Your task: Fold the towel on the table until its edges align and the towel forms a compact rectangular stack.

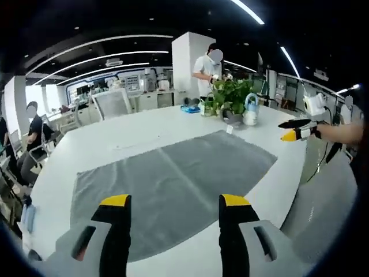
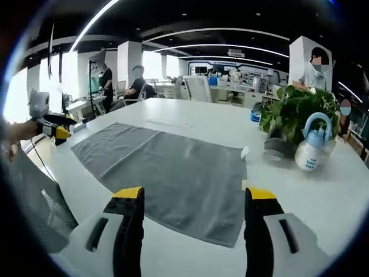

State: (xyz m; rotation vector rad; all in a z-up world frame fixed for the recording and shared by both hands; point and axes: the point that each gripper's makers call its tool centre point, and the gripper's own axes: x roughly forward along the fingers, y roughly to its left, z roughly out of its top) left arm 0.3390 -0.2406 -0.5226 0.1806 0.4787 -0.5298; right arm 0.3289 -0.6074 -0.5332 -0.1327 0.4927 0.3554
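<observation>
Towel: one flat grey cloth towel (image 1: 173, 187) lies unfolded on your white table (image 1: 132, 135), just ahead of your left gripper (image 1: 174, 202) and of your right gripper (image 2: 194, 193).
Left gripper: your yellow-tipped black jaws stand spread apart above the towel's near edge, holding nothing.
Right gripper: its jaws are spread too, over the towel's near corner and empty; in the left gripper view it shows at the right, beyond the towel's far end.
Count: one towel, two grippers, one leafy green potted plant (image 2: 297, 112), one white and blue spray bottle (image 2: 310, 147).
Left gripper view adds: a blue object (image 1: 190, 108) on the table behind the plant.
Right gripper view adds: a small white tag (image 2: 244, 152) at the towel's corner, towards the plant.
</observation>
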